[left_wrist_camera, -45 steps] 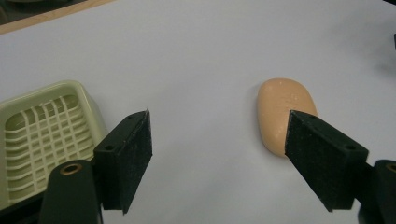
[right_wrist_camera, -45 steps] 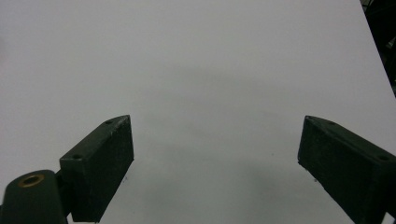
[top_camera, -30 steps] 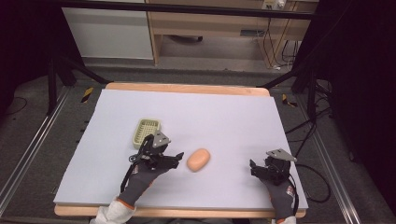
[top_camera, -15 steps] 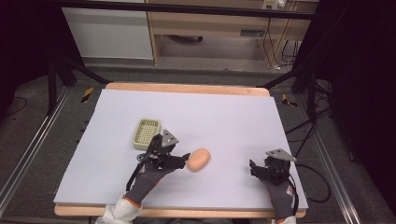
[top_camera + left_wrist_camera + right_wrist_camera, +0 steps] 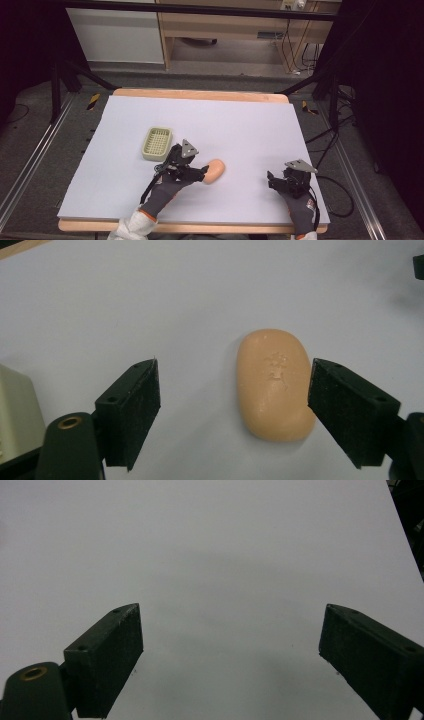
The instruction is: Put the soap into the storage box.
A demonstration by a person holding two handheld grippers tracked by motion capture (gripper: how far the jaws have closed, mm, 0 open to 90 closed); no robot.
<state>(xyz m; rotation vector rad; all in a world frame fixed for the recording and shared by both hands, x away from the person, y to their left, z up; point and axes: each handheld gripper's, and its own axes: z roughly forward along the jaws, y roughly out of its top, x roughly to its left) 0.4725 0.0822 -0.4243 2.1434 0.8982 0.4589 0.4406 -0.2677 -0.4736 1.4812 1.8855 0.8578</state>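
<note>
A peach-coloured bar of soap (image 5: 215, 171) lies flat on the white table sheet, near the front middle. My left gripper (image 5: 202, 173) is open, with the soap (image 5: 275, 382) between its jaws and close against the right-hand one; the left gripper (image 5: 233, 387) has a wide gap on the other side. A cream ribbed soap dish (image 5: 157, 143) stands just behind and left of it, and its corner (image 5: 15, 407) shows at the left edge of the left gripper view. My right gripper (image 5: 273, 181) rests open at the front right; between the right gripper (image 5: 230, 635) jaws is bare sheet.
The white sheet (image 5: 240, 125) covers a wooden table whose edge (image 5: 200, 94) runs along the back. Black frame legs and cables stand off the table on both sides. A cable (image 5: 340, 195) trails from the right gripper past the front right corner.
My left gripper has slid right towards the soap, and its jaws now stand on either side of the bar. The right gripper and the soap dish have stayed put.
</note>
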